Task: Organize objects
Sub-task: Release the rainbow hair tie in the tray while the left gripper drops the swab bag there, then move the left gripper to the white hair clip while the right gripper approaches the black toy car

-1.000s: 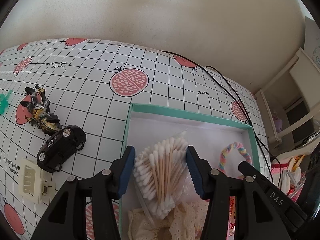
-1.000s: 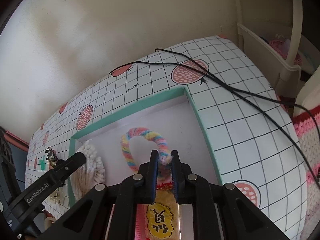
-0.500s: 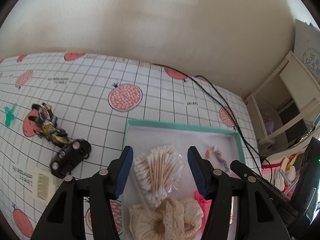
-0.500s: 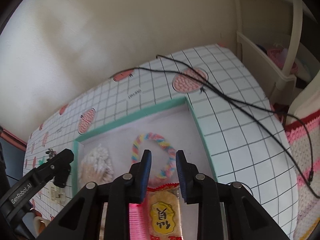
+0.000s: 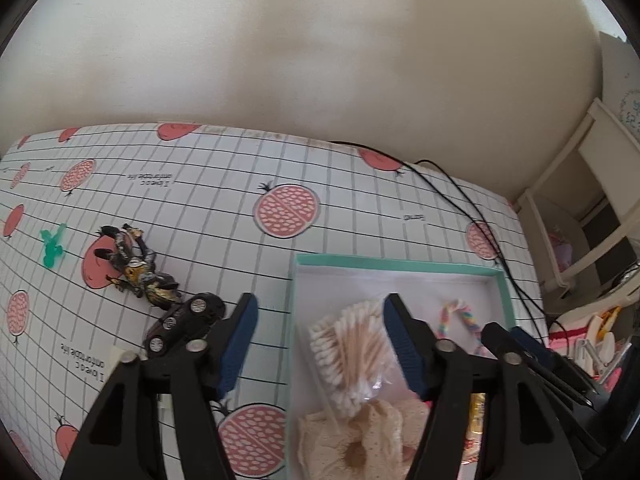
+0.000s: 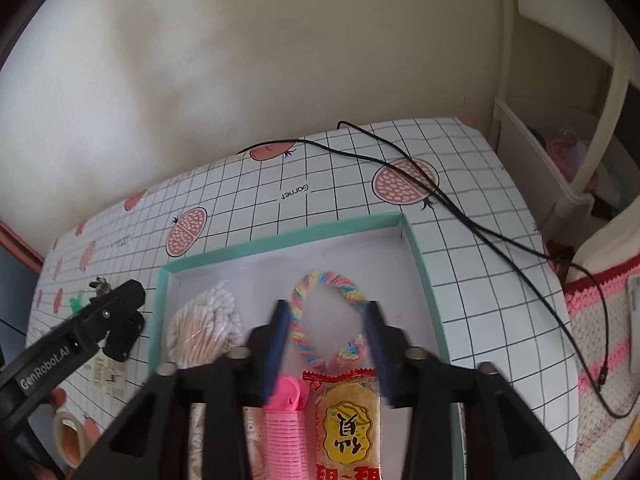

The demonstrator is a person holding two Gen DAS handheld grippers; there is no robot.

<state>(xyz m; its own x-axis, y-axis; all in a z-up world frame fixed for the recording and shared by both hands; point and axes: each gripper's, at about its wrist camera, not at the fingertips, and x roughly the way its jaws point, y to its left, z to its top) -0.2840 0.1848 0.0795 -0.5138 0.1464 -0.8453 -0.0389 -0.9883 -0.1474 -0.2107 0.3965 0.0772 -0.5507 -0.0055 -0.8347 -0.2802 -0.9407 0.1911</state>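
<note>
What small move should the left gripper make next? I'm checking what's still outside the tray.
Probably swing the left gripper to its left and down toward the toy car. Both grippers are open and empty, and the cotton swabs and snack packet already lie in the tray. The car sits on the tablecloth just outside it, nearest the left fingers.

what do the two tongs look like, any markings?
Both are black plastic tongs with triangular cut-out arms, silver rivets and ribbed blue pads. Left tongs; right tongs. The left one's side, seen from the right wrist, reads "GenRobot.AI" in white. No sleeves or gripper cables visible.
</note>
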